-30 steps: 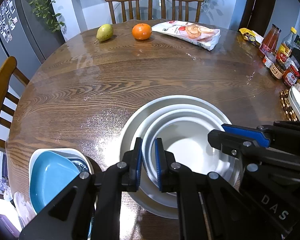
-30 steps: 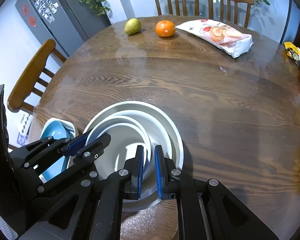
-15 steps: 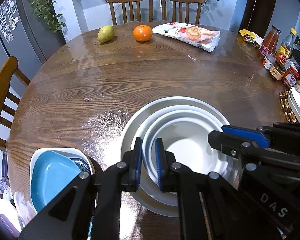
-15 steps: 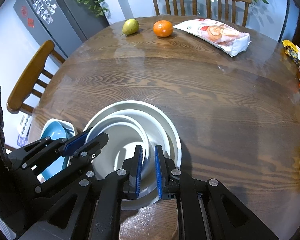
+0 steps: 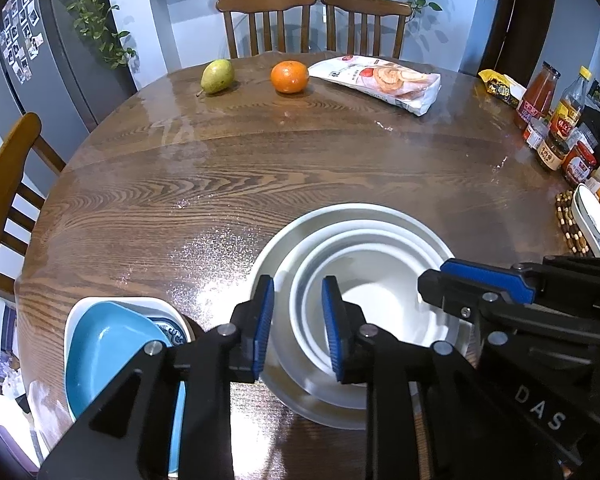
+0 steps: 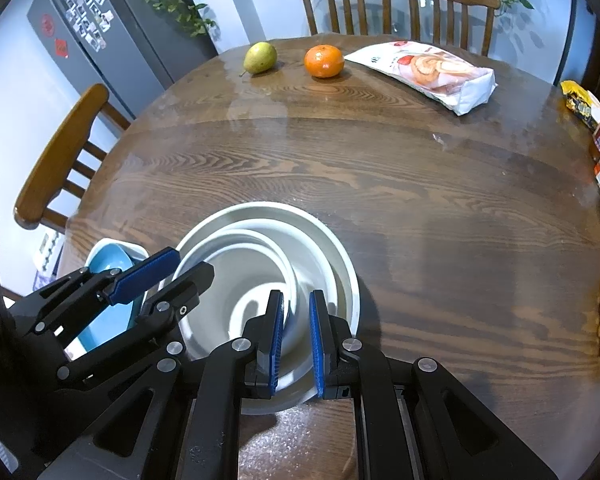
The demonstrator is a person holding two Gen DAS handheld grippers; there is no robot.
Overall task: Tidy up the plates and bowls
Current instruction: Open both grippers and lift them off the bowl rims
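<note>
Nearest the cameras, the left claw (image 5: 298,320) has just been opening; its blue pads stand apart on either side of the near rim of the nested white bowls (image 5: 364,280), not pressing it. The right claw (image 6: 296,336) is closed on the inner bowl's (image 6: 236,276) rim at the stack's other side. That stack — a wide white plate (image 6: 324,240) at the bottom, two white bowls inside it — sits on the wooden bench (image 5: 260,168). Just to its left, a white square dish (image 5: 100,306) holds a tilted blue bowl (image 5: 108,352) with a patterned piece beneath. Farther off lie a pear (image 5: 217,76), an orange (image 5: 289,76) and a snack bag (image 5: 380,80) — jars (image 5: 556,136) crowd the right edge.
</note>
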